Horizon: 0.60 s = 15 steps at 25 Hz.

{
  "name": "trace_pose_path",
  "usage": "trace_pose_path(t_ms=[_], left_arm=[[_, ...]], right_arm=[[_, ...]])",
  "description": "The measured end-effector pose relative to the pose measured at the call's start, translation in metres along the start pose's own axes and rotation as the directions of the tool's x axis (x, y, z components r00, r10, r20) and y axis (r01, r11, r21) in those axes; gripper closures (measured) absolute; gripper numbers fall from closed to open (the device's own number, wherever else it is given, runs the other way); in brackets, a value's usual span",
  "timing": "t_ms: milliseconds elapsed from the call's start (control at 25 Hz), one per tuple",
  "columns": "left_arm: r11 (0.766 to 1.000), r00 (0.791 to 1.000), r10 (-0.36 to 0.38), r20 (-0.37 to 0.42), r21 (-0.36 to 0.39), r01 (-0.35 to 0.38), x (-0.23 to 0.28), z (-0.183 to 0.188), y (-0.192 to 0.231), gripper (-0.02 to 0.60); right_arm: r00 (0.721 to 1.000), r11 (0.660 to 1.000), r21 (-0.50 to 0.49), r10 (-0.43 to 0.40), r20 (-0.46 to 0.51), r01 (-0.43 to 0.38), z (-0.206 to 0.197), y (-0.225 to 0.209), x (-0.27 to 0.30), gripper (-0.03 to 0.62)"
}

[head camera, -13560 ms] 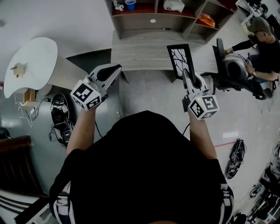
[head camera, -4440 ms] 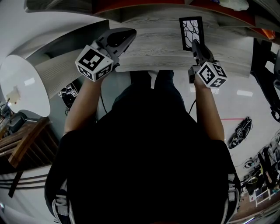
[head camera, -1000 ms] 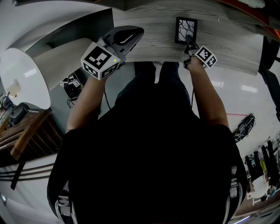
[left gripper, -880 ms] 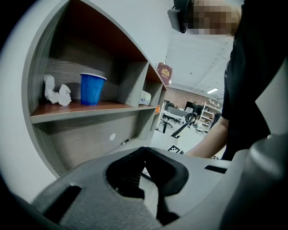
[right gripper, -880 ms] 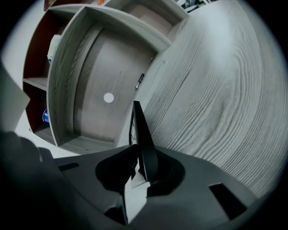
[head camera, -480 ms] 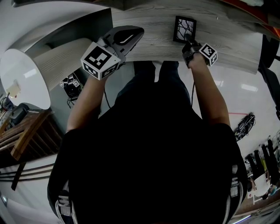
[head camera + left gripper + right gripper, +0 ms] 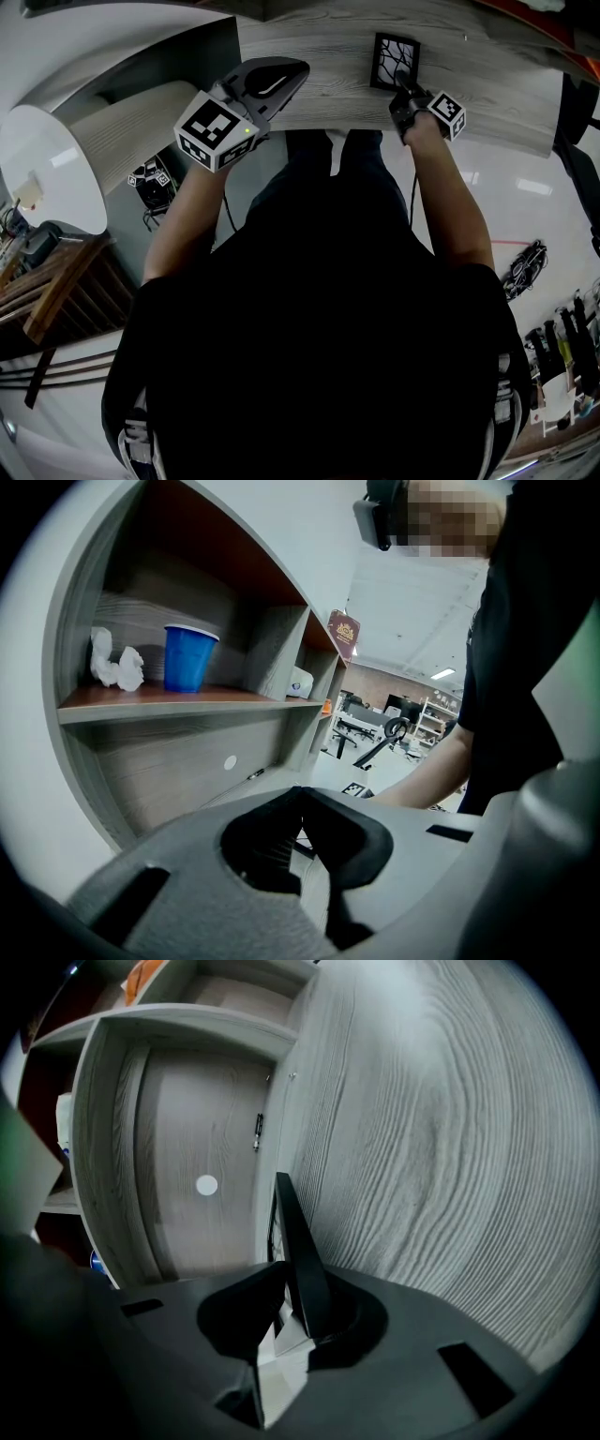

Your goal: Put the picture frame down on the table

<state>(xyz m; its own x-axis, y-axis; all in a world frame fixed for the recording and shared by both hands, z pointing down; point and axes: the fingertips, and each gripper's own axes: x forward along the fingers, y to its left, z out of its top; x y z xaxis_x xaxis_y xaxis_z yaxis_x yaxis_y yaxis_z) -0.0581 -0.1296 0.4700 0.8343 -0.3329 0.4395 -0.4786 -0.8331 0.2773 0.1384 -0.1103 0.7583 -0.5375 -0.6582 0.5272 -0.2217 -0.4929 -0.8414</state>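
Picture frame (image 7: 395, 61) rests on the table (image 7: 319, 47), its edge pinched by my right hand-held gripper (image 7: 402, 83), whose jaws have just been opening; next, I judge: release fully, back away.

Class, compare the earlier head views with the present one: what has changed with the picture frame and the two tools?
The right tool has brought the picture frame forward and down to the table, rolling it toward flat; the frame is still between its jaws, which have just been opening. The left tool stays shut and empty near the table's edge.
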Motion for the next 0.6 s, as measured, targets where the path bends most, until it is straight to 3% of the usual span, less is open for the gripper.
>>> trace_pose_path(t_ms=[280,600], left_arm=[[1.0,1.0,-0.009,0.002,0.005,0.009,0.002,0.0027,-0.0046,0.563],[1.0,1.0,-0.015,0.002,0.009,0.015,-0.0004,0.0052,-0.006,0.563]], right_arm=[[1.0,1.0,0.0,-0.026,-0.005,0.026,-0.0013,0.0023,-0.0019,0.515],[0.991,0.991,0.014,-0.136,-0.015,0.136,-0.0032,-0.0039,-0.0074,0.468]])
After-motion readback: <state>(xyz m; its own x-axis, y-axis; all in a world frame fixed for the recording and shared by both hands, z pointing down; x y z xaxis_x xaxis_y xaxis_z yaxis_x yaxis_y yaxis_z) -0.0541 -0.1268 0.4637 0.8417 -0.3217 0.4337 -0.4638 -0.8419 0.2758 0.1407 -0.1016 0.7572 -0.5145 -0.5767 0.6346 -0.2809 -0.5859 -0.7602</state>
